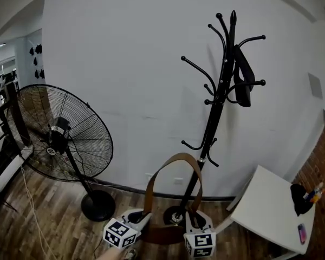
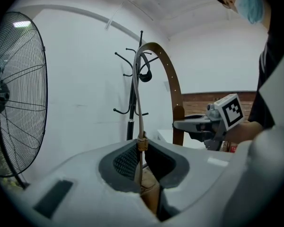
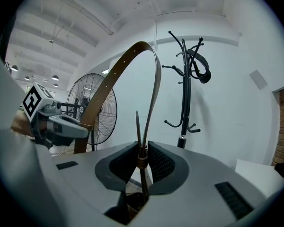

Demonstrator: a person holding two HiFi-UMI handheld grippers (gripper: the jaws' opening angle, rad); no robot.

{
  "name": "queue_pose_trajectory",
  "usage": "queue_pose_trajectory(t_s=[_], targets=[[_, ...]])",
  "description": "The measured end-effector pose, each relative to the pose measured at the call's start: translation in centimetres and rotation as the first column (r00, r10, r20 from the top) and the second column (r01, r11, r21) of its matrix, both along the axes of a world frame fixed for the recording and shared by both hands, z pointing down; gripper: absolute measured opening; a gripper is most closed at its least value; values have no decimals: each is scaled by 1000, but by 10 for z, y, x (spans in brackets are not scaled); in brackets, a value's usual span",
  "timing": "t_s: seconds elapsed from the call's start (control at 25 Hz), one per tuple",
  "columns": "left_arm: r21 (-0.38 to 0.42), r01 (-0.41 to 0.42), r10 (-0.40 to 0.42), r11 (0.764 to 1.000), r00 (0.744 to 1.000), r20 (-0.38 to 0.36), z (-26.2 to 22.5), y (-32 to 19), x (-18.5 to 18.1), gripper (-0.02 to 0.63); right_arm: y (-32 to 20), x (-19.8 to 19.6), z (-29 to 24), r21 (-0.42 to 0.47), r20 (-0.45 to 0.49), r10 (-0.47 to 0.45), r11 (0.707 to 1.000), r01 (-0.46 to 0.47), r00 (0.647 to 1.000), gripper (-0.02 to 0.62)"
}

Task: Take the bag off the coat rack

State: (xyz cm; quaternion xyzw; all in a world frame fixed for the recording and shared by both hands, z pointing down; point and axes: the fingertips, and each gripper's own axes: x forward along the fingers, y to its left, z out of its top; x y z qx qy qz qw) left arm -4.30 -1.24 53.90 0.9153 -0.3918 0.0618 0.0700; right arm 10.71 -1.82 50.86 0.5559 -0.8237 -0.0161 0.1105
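Note:
A brown bag (image 1: 161,235) with a tall arched strap (image 1: 173,158) hangs between my two grippers, low in the head view and clear of the black coat rack (image 1: 219,102) behind it. My left gripper (image 1: 142,216) is shut on the strap's left end by its metal ring (image 2: 141,144). My right gripper (image 1: 194,216) is shut on the strap's right end at the other ring (image 3: 142,162). The strap (image 2: 168,74) arches up above both jaws. A dark item (image 1: 244,83) hangs from the rack's upper hooks. The bag's body is mostly hidden below the grippers.
A large black pedestal fan (image 1: 59,134) stands at the left on the wooden floor, with a cable trailing from it. A white table (image 1: 273,210) at the lower right carries a dark object (image 1: 299,196) and a small pink item (image 1: 301,233). A white wall is behind.

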Motion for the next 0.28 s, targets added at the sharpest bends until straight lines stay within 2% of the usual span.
queue_pose_trajectory(t_s=[0.28], targets=[[1, 13, -13, 1000, 1000, -1, 5, 11, 7, 38, 10, 4, -1, 1, -1, -22, 1000, 22, 1000, 57]])
